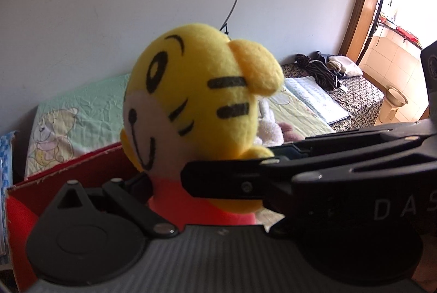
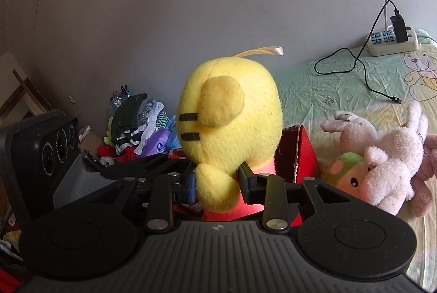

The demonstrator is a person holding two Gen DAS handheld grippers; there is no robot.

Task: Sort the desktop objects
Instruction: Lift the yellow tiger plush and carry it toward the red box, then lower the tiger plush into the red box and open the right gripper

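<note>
Toy: yellow plush tiger with black stripes, white muzzle and red-orange body [image 2: 229, 115], filling the centre of both views, standing upright, face showing in the left wrist view [image 1: 191, 101], back of head and a pale yellow ribbon loop showing in the right wrist view.
Toy's place: hanging in the air just above a red cardboard box [image 2: 306, 153], with the box's wall also lying low at the left of the left wrist view [image 1: 68, 172].
Right gripper [image 2: 217, 183]: closing from both sides on the toy's yellow arm or paw, pads pressing into the plush, at lower centre of its own view; also crossing the left wrist view from the right edge as black fingers [image 1: 232, 178] lying against the toy's lower part.
Left gripper [image 1: 169, 183]: sitting at the toy's red-orange body; only the left finger showing, the other hidden behind the right gripper, so grip impossible to tell.
Bed: pale green sheet with cartoon bear print [image 2: 341, 85], spreading over the right half of the right wrist view.
On the bed: pink and white plush rabbits [image 2: 382, 153] lying at centre right, near the box; white power strip with a black plug [image 2: 393, 40] resting at upper right, black cable trailing from it.
Left of right wrist view: heap of coloured clothes [image 2: 142, 126] lying beside a black speaker [image 2: 43, 148].
Backdrop: plain grey wall [image 2: 164, 6] taking up the upper frame.
</note>
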